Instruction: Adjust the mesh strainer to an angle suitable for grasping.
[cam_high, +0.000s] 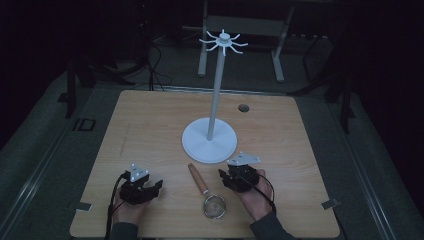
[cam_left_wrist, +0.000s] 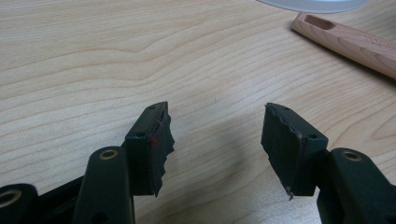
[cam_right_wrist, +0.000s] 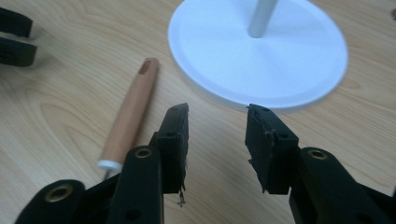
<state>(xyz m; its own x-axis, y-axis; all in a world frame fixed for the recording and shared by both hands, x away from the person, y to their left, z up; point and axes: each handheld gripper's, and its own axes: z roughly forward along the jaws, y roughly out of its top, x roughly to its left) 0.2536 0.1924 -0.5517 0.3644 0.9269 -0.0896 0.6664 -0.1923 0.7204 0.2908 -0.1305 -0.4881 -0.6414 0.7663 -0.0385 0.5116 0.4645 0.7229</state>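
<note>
A small strainer (cam_high: 206, 192) with a wooden handle (cam_high: 198, 178) lies on the bench (cam_high: 150, 130) in the lower middle of the high view, between the two tongs. Its handle points up and slightly left toward the white stand's round base (cam_high: 209, 141), and its mesh bowl (cam_high: 214, 206) sits nearest the bottom edge of the frame.

The left tongs (cam_high: 156, 186) rest on the bench at the lower left of the high view, held in the person's left hand (cam_high: 127, 210), well to the left of the strainer. In the left gripper view the left tongs (cam_left_wrist: 217, 135) are released, jaws spread wide with only bare wood between them; the handle (cam_left_wrist: 348, 42) lies in the upper right corner of that frame, apart from the jaws, with the rim of the base (cam_left_wrist: 310, 5) at the top edge.

The right tongs (cam_high: 222, 176) sit at the lower right of centre in the high view, just right of the strainer's handle and just below the base. In the right gripper view the right tongs (cam_right_wrist: 217, 135) are released too, jaws parted with nothing between them. The handle (cam_right_wrist: 130, 116) lies just left of the left jaw, not touching it, slanting up toward the frame's upper left. The base (cam_right_wrist: 299, 65) fills the upper right, its rim close ahead of the jaw tips, and the pole (cam_right_wrist: 261, 16) rises from it.
</note>
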